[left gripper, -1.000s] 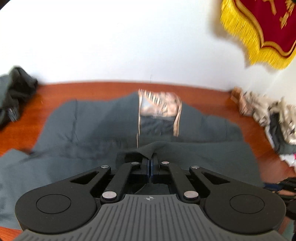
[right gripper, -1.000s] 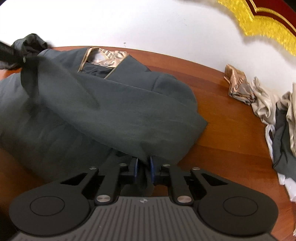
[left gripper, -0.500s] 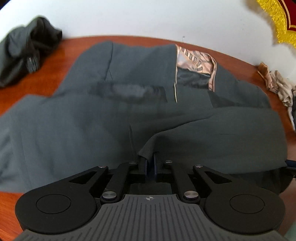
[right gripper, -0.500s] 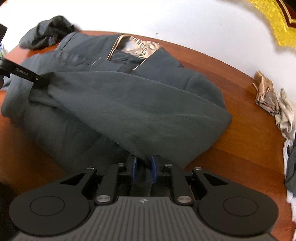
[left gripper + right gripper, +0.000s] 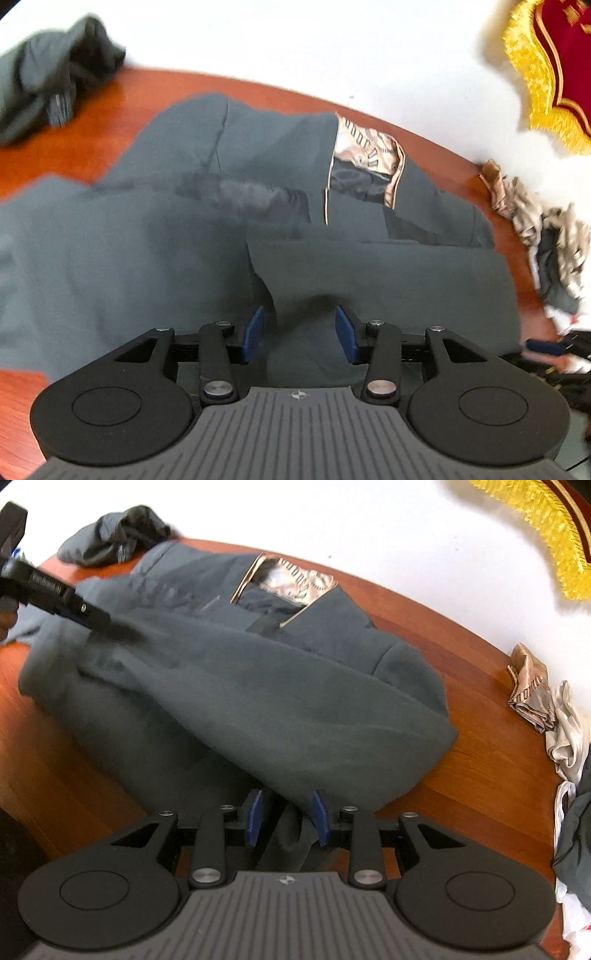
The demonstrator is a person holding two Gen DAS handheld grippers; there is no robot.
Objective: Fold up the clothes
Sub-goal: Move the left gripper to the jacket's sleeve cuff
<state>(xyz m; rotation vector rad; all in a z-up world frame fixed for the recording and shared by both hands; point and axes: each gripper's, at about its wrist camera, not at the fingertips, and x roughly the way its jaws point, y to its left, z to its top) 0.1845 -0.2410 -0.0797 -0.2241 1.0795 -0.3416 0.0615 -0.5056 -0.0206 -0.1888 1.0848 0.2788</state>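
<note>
Both grippers releasing a dark grey jacket [image 5: 147, 258] folded on a round wooden table [image 5: 129, 96].

Compared with the frames a second ago, when each pair of blue pads pinched a fold, the jaws of the left gripper [image 5: 300, 334] and the right gripper [image 5: 287, 818] have just been opening; cloth now lies slack between the parted pads, gripped by neither. The jacket is spread over the table's middle, one sleeve folded across its front toward the near edge, patterned tan lining [image 5: 365, 147] showing at the collar. Counted: one jacket; one crumpled dark garment [image 5: 51, 92] at the far left edge; one heap of pale and dark clothes [image 5: 546, 240] at the right edge; one fringed red banner [image 5: 554, 66] on the wall.
</note>
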